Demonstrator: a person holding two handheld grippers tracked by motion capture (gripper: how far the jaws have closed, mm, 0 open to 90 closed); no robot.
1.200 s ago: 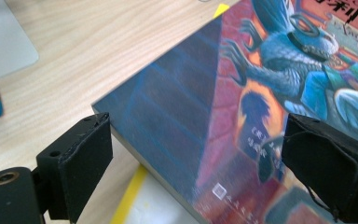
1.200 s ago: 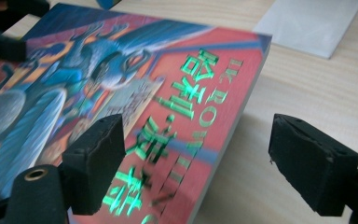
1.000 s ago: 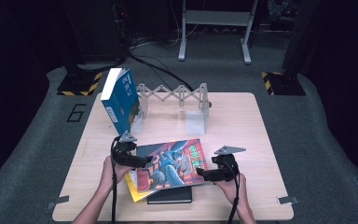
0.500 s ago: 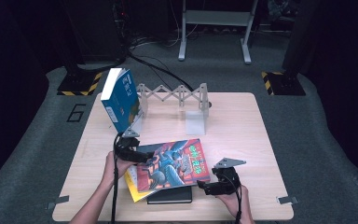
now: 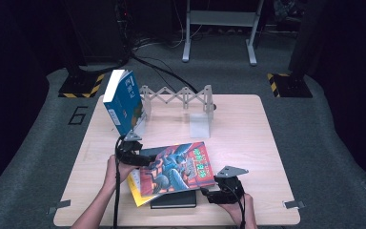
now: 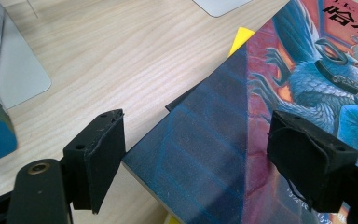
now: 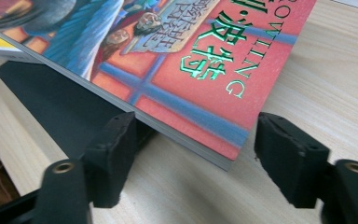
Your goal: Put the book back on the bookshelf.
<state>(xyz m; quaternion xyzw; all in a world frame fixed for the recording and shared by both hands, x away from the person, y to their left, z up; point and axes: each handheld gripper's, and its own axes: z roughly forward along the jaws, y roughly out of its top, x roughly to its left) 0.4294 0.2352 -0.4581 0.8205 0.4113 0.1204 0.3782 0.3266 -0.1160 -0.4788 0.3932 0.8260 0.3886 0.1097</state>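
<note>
A colourful book (image 5: 176, 167) with a red and blue cover lies tilted on top of a yellow book (image 5: 136, 187) and a black book (image 5: 174, 200) near the table's front. My left gripper (image 5: 144, 160) is at its left corner. In the left gripper view the left gripper (image 6: 200, 135) straddles the dark blue corner of the book (image 6: 214, 154), jaws apart and just closing. My right gripper (image 5: 209, 194) is at the front right corner. In the right gripper view the right gripper (image 7: 200, 135) brackets the red corner of the book (image 7: 200, 70), with its jaws closing and a gap on the right.
A blue book (image 5: 124, 101) stands upright at the back left, leaning by a grey folding rack (image 5: 176, 97) with flat dividers. The wooden table (image 5: 248, 138) has bare room on the right. Dark floor and stands surround it.
My right gripper has moved from the book's right edge toward the near right corner, closer to the person. Both grippers' jaws have narrowed. The left hand has stayed put.
</note>
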